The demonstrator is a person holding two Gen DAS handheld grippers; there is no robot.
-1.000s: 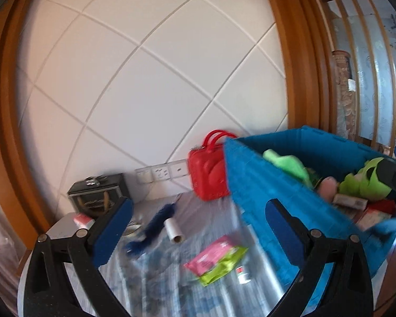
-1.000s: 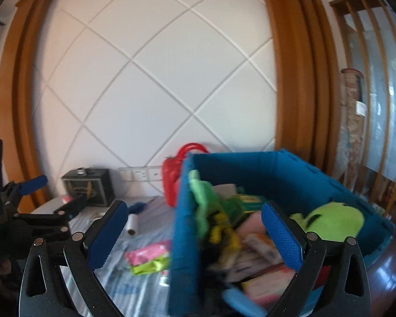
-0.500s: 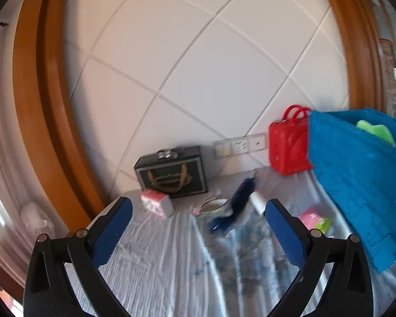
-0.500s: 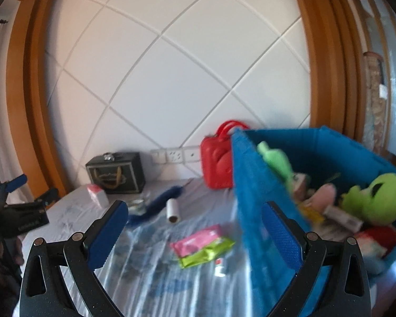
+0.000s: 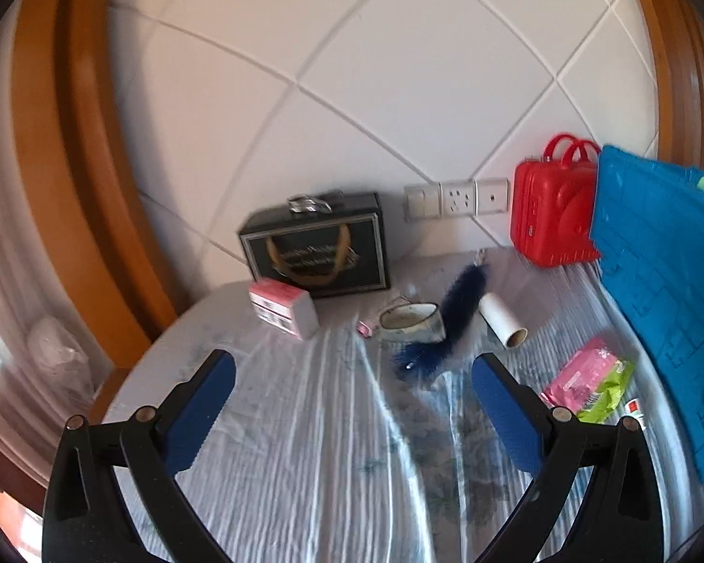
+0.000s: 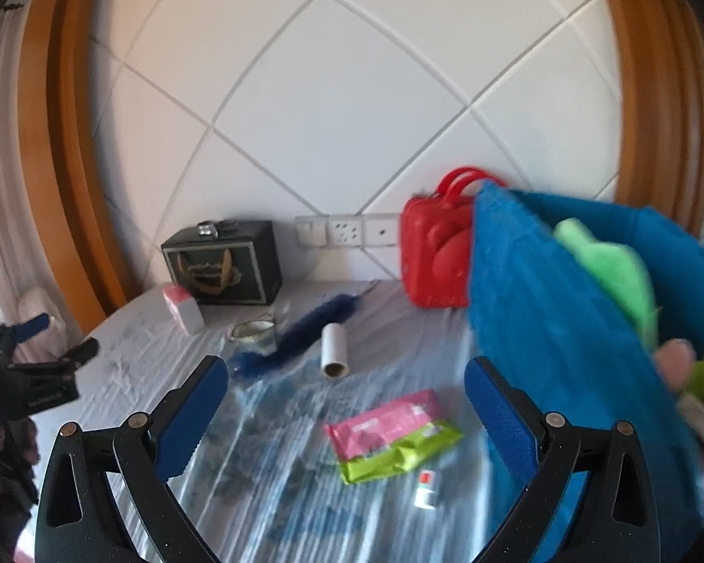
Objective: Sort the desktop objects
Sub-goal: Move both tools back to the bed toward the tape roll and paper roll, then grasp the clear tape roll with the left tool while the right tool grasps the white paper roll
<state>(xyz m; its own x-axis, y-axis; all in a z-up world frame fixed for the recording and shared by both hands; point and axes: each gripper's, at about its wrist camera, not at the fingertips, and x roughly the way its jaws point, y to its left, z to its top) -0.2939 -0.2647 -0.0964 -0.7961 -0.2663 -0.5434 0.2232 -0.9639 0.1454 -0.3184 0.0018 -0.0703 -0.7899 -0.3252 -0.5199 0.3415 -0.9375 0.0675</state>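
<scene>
My left gripper (image 5: 347, 375) hangs open and empty above the cloth-covered table (image 5: 305, 469). Beyond it lie a fuzzy blue brush (image 5: 446, 328), a tape roll (image 5: 410, 321), a white paper roll (image 5: 502, 326) and a pink-and-white box (image 5: 281, 307). My right gripper (image 6: 345, 375) is open too, with nothing between its fingers. Just past it lie pink and green packets (image 6: 389, 436) and a small tube (image 6: 424, 488). The blue basket (image 6: 563, 328) at the right holds a green plush toy (image 6: 605, 262) and other items.
A black gift box (image 5: 314, 248) and a red case (image 5: 554, 211) stand against the tiled wall. Wall sockets (image 5: 455, 197) sit between them. The table's rounded left edge (image 5: 131, 375) drops off beside a wooden frame. The left gripper (image 6: 58, 338) shows at the far left of the right wrist view.
Both views have swung left, away from the basket, and lowered toward the table. The basket has slid to the right edge of each view. Both grippers stay open.
</scene>
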